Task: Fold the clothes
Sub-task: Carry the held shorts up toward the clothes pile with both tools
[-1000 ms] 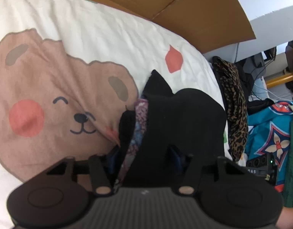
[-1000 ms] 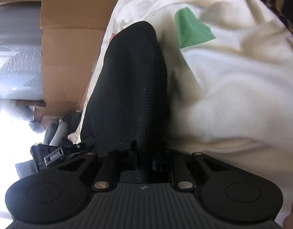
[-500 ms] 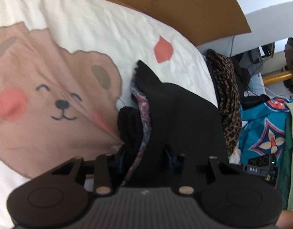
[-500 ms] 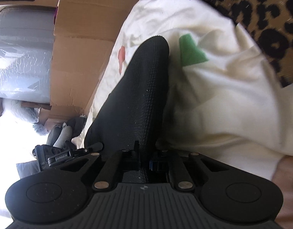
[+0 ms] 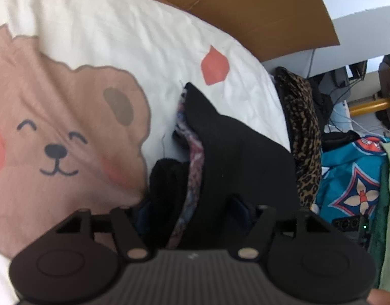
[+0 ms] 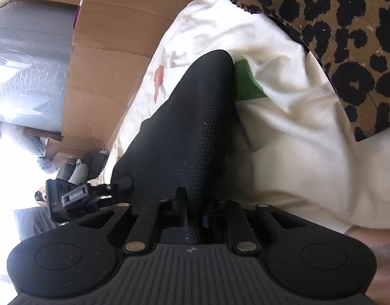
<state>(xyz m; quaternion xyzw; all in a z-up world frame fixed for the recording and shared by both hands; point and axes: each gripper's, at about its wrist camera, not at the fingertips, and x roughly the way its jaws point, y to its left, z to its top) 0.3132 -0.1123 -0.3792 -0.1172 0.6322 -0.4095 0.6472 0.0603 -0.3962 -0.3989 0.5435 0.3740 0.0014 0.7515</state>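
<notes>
Both of your grippers, left gripper (image 5: 192, 203) and right gripper (image 6: 192, 208), are spreading their jaws, loosening off the folded black garment (image 5: 235, 157) by the bed's (image 5: 118, 33) right edge, so this fold looks finished.

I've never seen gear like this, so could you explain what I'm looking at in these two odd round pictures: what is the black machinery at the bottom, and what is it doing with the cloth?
There is no robot here: a person holds a two-finger claw in each hand, and a wide-angle camera on each looks forward along its fingers. One picture comes from the left claw, the other from the right claw.

Both work over a white bedsheet printed with a brown smiling bear. The black knitted garment with a patterned lining lies bunched on it, running between the fingers of each claw. Both claws' jaws have just been opening, and whether either grips the cloth is hard to tell.

A leopard-print cloth lies at the sheet's edge, with brown cardboard behind.
</notes>
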